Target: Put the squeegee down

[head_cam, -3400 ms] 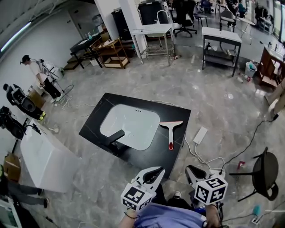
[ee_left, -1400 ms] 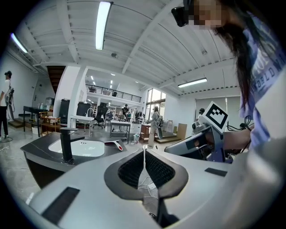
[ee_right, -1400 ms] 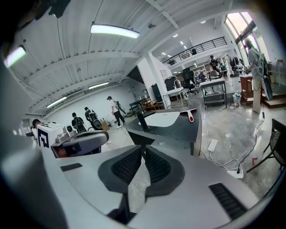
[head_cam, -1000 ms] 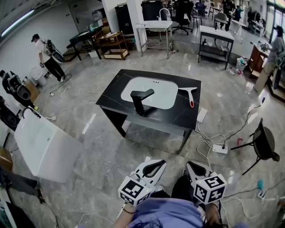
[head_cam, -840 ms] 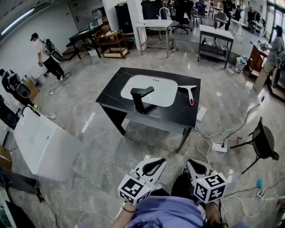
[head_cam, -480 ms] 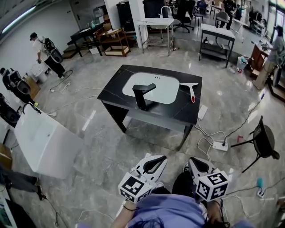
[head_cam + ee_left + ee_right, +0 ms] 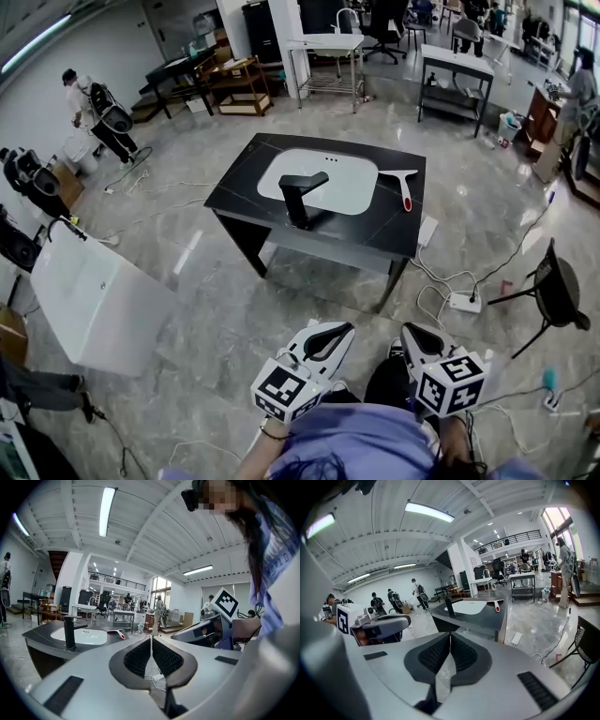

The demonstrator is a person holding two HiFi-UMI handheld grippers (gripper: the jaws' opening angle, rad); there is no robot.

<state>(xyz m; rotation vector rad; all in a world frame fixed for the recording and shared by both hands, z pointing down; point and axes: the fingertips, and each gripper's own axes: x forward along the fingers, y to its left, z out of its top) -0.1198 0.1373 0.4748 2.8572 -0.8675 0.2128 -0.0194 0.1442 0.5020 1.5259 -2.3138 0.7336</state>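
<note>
On the black surface (image 7: 375,236), beside the sink basin (image 7: 328,178), the squeegee (image 7: 404,186) was judged set down, so the left gripper (image 7: 339,330) and right gripper (image 7: 411,331), jaws clenched empty, were best held clear.

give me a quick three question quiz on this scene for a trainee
1. True or false: the squeegee lies flat on the black countertop.
2. Pick one: the right gripper is A) open, B) shut and empty, C) shut on the squeegee.
3. Fill in: the black ___ stands at the edge of the white basin.

Key: 1 true; 2 B; 3 faucet.
</note>
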